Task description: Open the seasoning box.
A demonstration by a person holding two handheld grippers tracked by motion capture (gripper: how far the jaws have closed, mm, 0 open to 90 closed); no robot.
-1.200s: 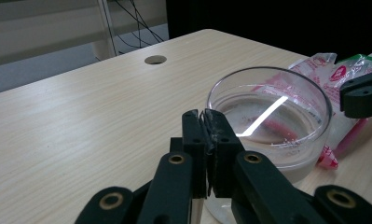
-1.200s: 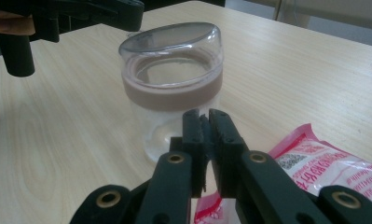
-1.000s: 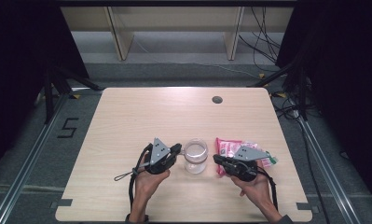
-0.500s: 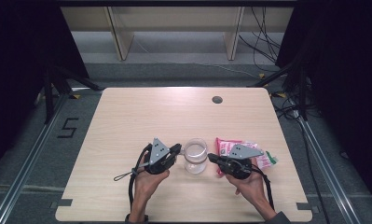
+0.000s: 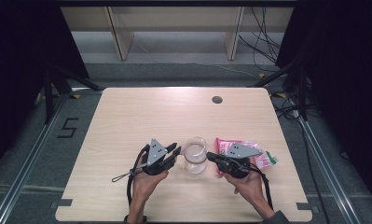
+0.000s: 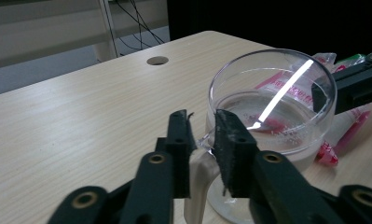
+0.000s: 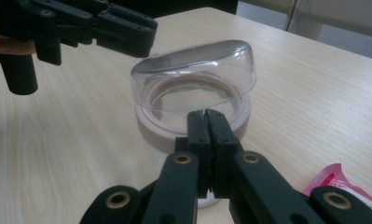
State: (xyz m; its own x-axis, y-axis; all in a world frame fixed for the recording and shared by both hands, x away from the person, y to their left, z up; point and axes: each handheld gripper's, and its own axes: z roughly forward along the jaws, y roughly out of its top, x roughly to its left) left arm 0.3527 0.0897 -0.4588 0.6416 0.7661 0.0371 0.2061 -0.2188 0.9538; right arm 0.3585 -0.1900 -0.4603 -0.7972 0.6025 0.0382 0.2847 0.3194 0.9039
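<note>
So my left gripper (image 5: 173, 151) sits low over the table, pointing right at the cup (image 5: 195, 155), forearm coming in from the bottom edge. In the left gripper view its jaws are narrowed around the cup's pale handle (image 6: 200, 172), one each side; can't tell if they're actually squeezing it. My right gripper (image 5: 211, 157) mirrors it from the other side, pointing left, tip right up against the cup. In the right gripper view its jaws look pressed together with nothing visibly between them, just in front of the cup's wall, so I can't say whether they've pinched the rim or just meet it.

The cup is clear with a pinkish band round the lower part, upright, near the front middle of the table (image 5: 127, 116), between the two grippers. A pink packet (image 5: 263, 158) lies flat just right of it, partly under my right gripper.

Room-wise, the whole far half of the tabletop is bare wood except a small round hole (image 5: 217, 99) near the back edge. The front edge is close behind my hands.

Compared with a second ago: the right gripper has slid left from over the packet to the cup. Left gripper and cup haven't budged.
</note>
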